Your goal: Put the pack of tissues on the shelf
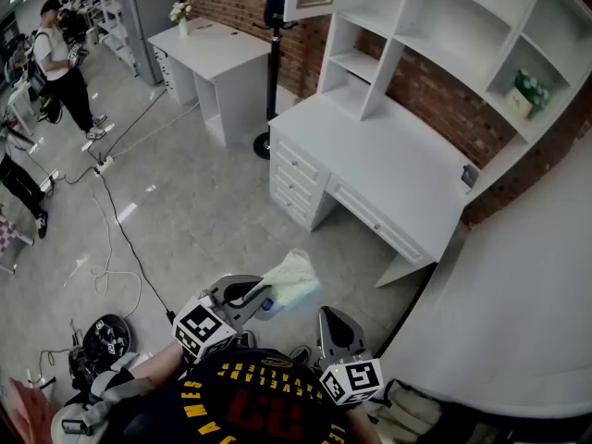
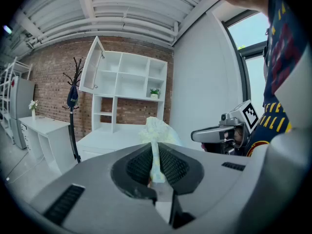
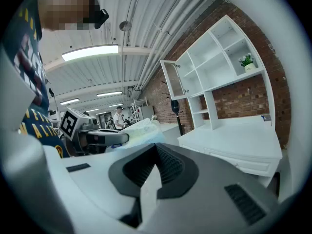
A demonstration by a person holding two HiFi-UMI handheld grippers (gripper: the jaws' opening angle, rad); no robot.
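Note:
My left gripper (image 1: pixel 262 293) is shut on the pack of tissues (image 1: pixel 292 279), a pale soft pack held above the floor in front of the white desk. In the left gripper view the tissue pack (image 2: pixel 157 134) is pinched by its flat edge between the jaws and sticks up past them. My right gripper (image 1: pixel 334 326) hangs close to the person's body; its jaws are shut with nothing between them (image 3: pixel 152 173). The white shelf unit (image 1: pixel 462 26) stands on the desk against the brick wall, with several open compartments. The right gripper view shows the tissue pack (image 3: pixel 141 130) off to the left.
A small potted plant (image 1: pixel 528 92) sits in one right-hand shelf compartment. The white desk (image 1: pixel 388 169) has drawers on the front. A coat stand (image 1: pixel 271 72) stands left of it. Cables (image 1: pixel 111 239) trail over the floor. People (image 1: pixel 60 63) stand far left.

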